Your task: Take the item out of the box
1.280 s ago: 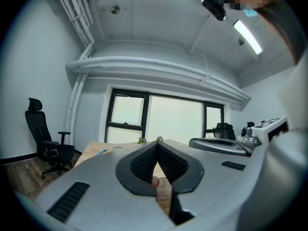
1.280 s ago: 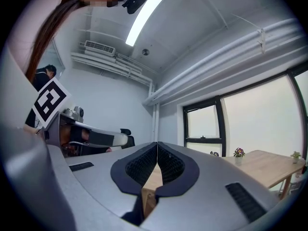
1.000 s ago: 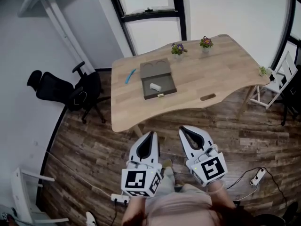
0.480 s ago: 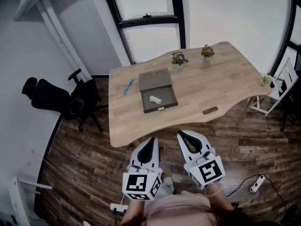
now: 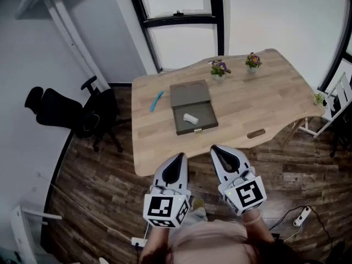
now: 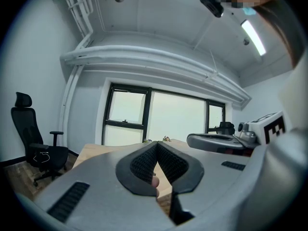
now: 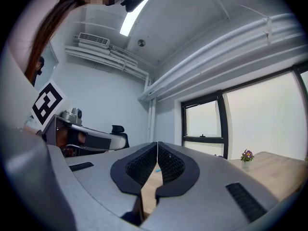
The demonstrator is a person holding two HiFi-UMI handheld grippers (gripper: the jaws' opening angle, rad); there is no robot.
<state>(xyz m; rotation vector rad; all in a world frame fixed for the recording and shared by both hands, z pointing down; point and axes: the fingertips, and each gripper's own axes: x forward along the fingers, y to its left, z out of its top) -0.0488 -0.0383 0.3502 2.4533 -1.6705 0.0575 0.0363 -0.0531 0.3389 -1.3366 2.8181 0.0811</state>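
Left gripper (image 5: 177, 161), right gripper (image 5: 220, 154): jaws closed, empty, short of table (image 5: 264, 87). White item (image 5: 191, 117) lies in open box (image 5: 204, 112) at 12 o'clock. Step closer, open one gripper, pinch item across its narrow side, lift straight.

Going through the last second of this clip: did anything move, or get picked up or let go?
The person has come nearer the table. In the head view, the tips of the left gripper and right gripper now reach its near edge. Nothing was gripped or released. Both grippers remain shut and empty. The white item still lies in the open box, and the blue object is still to its left.
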